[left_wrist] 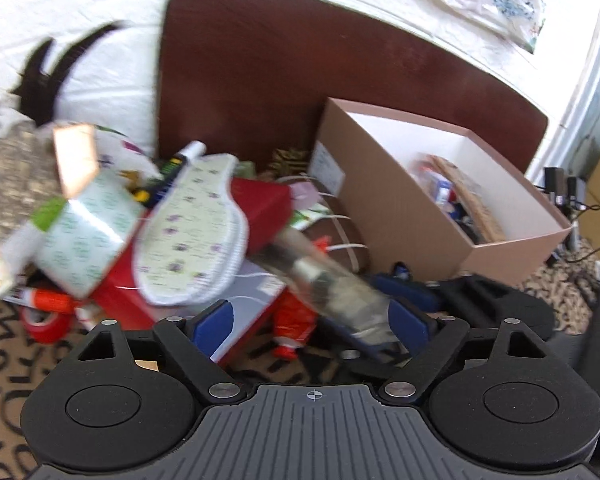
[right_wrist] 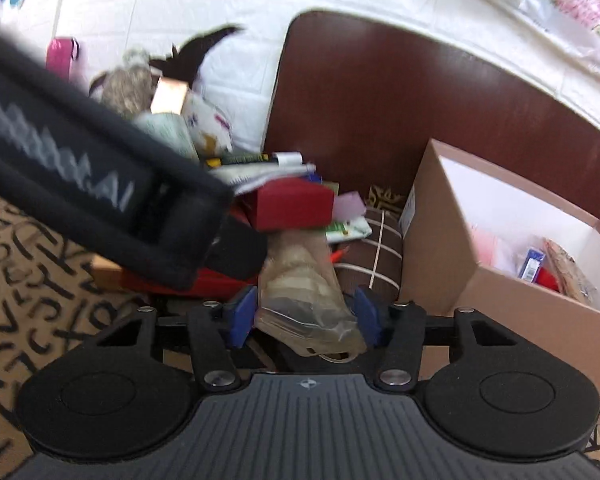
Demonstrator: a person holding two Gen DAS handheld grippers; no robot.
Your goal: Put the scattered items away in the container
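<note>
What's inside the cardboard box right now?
The cardboard box holds a woven tan item, a small blue packet and something red. Its near wall hides the rest of the floor.

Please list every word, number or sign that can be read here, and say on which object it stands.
"AI": end of blurred grey lettering on the black padded strap.
Loose black letters, no words: tan patterned carpet.
Too small: white label on the brown cardboard box.
Too blurred: any print on the clear plastic packet in the right claw.
</note>
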